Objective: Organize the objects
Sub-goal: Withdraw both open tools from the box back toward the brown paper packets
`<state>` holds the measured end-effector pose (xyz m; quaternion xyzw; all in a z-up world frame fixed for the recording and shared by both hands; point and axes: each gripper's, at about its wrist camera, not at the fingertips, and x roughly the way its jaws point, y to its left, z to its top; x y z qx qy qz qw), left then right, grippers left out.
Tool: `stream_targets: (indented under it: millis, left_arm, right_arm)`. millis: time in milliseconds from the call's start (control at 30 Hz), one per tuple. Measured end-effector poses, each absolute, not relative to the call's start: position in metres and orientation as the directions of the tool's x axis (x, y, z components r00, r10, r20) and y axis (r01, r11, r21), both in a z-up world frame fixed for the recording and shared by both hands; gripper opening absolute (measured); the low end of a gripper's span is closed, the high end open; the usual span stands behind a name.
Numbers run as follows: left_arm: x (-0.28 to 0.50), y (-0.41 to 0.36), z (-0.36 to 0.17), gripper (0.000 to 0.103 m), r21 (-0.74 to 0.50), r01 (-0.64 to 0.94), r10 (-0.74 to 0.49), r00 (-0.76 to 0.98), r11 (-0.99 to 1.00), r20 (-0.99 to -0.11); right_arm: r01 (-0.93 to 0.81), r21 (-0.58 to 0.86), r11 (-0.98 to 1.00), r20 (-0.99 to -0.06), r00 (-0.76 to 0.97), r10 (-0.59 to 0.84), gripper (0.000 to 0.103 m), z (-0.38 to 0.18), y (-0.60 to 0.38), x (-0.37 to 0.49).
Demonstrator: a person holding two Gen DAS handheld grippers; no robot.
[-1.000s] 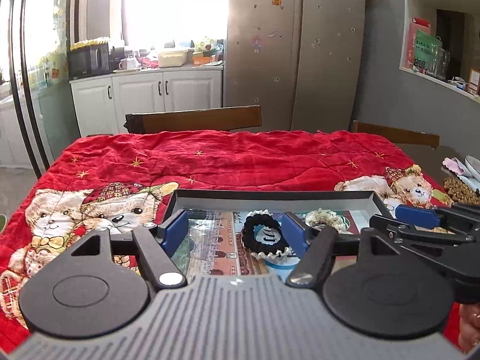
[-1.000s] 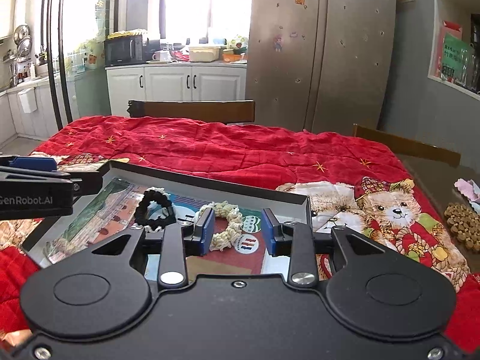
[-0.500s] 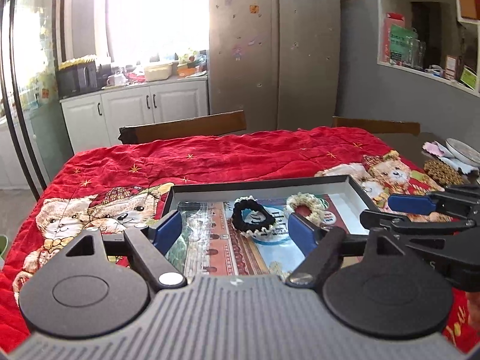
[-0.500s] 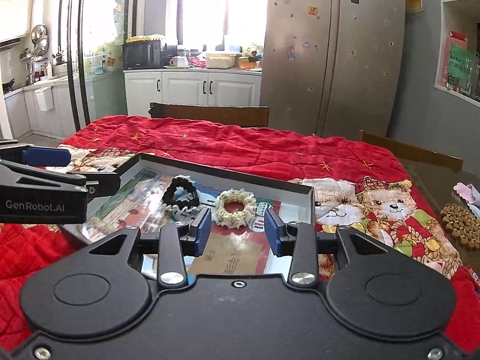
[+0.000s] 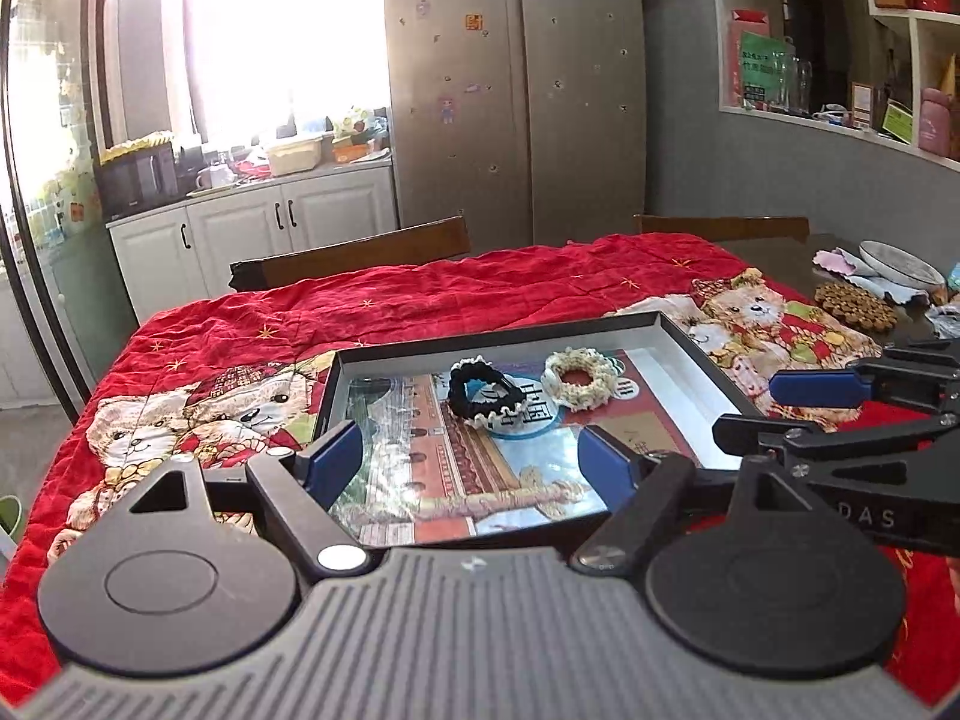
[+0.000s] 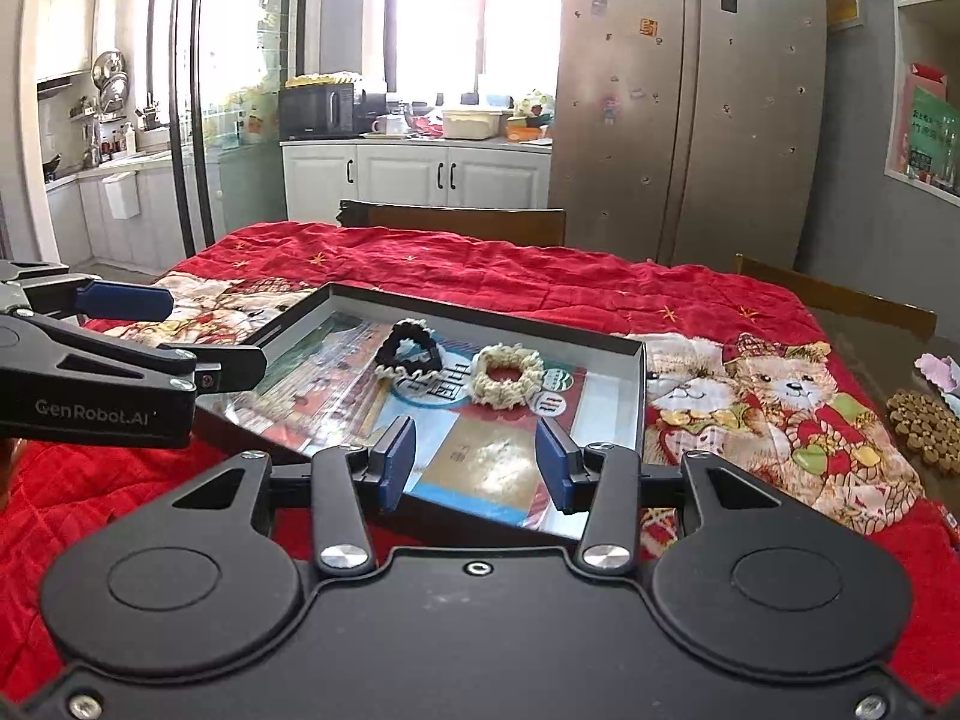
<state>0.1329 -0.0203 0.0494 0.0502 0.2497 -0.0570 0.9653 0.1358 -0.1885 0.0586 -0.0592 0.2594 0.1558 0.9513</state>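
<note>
A shallow black tray (image 5: 696,342) (image 6: 639,372) with printed sheets inside lies on the red bear blanket (image 5: 420,300) (image 6: 540,276). In it lie a black scrunchie (image 5: 483,391) (image 6: 407,351) and a cream scrunchie (image 5: 578,377) (image 6: 507,375), side by side towards the far end. My left gripper (image 5: 474,459) is open and empty above the tray's near edge. My right gripper (image 6: 475,456) is open and empty above the tray's near right part. Each gripper shows at the side of the other's view.
A wooden chair (image 5: 354,252) stands behind the table, another at the right (image 6: 840,300). A round cork trivet (image 5: 855,305) (image 6: 927,426) and a plate (image 5: 900,264) lie on bare tabletop to the right. Fridge and cabinets stand behind.
Both grippers have drawn back and risen from the tray, so more of it shows. The right gripper's jaws have opened wider. The scrunchies have not moved.
</note>
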Motion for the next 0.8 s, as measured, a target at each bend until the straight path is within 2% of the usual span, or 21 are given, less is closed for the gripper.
stream_targets:
  millis: [400,800]
  left_arm:
    - [0.102,-0.013,0.043,0.089,0.099,0.14,-0.073,0.866,0.985,-0.495]
    - [0.081,0.001,0.031,0.096,0.141,0.161,-0.066,0.853,0.977,-0.517]
  right_arm:
    - [-0.357,-0.037,0.934,-0.52,0.805,0.287,0.048,0.051,-0.196,0.1]
    - [-0.332,-0.018,0.943,-0.542,0.796,0.27,0.049,0.04,-0.232,0.077]
